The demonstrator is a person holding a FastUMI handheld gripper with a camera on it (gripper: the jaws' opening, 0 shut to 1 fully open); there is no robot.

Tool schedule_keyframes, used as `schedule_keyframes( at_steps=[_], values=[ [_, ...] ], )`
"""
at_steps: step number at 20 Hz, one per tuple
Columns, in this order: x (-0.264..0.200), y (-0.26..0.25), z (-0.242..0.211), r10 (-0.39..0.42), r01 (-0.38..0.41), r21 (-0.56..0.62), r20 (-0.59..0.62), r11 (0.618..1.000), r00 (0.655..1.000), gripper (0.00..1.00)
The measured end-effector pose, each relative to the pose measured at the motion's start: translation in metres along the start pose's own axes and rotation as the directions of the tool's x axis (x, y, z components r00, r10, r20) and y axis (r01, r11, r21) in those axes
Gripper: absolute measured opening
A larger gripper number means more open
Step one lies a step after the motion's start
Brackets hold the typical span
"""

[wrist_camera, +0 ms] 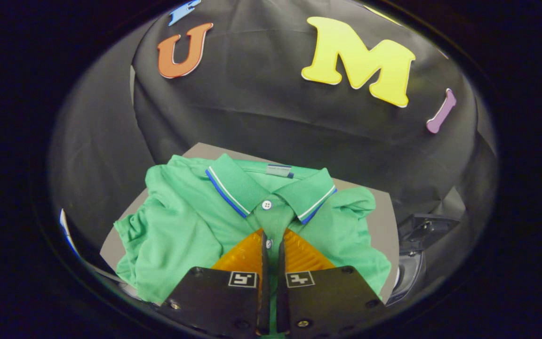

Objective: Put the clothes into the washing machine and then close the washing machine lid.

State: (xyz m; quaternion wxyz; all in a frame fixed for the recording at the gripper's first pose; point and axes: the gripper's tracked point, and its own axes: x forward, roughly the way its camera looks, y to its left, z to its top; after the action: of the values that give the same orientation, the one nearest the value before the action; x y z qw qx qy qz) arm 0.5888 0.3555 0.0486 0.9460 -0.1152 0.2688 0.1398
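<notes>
Gripping green polo shirt [191, 226] at button placket, just below collar: my tool [273, 245] nearly closed, both orange fingers [243, 256] pinching thin fold of cloth between them. I judge this first step, pickup of clothes. Shirt lies folded on grey bench [384, 221], collar away from me, sleeves bunched either side of placket. Collar edged with blue and white stripes; white button just beyond fingertips. Dark part right of shirt, off bench edge, may be washing machine [414, 249]; cannot tell. Next move, I reckon: lift straight up, check whole shirt comes, carry toward machine.
</notes>
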Motion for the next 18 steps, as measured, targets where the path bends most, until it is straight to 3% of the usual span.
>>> schedule_keyframes(
  at_steps=[4, 10, 18],
  values=[
    [-0.016, 0.003, -0.001, 0.137, -0.139, 0.051, 0.038, 0.989, 0.99, 0.06],
    [-0.084, -0.006, 0.015, 0.238, -0.26, 0.096, 0.193, 0.961, 0.952, 0.06],
    [-0.241, -0.053, 0.043, 0.225, -0.29, 0.081, 0.451, 0.954, 0.864, 0.06]
  ],
)
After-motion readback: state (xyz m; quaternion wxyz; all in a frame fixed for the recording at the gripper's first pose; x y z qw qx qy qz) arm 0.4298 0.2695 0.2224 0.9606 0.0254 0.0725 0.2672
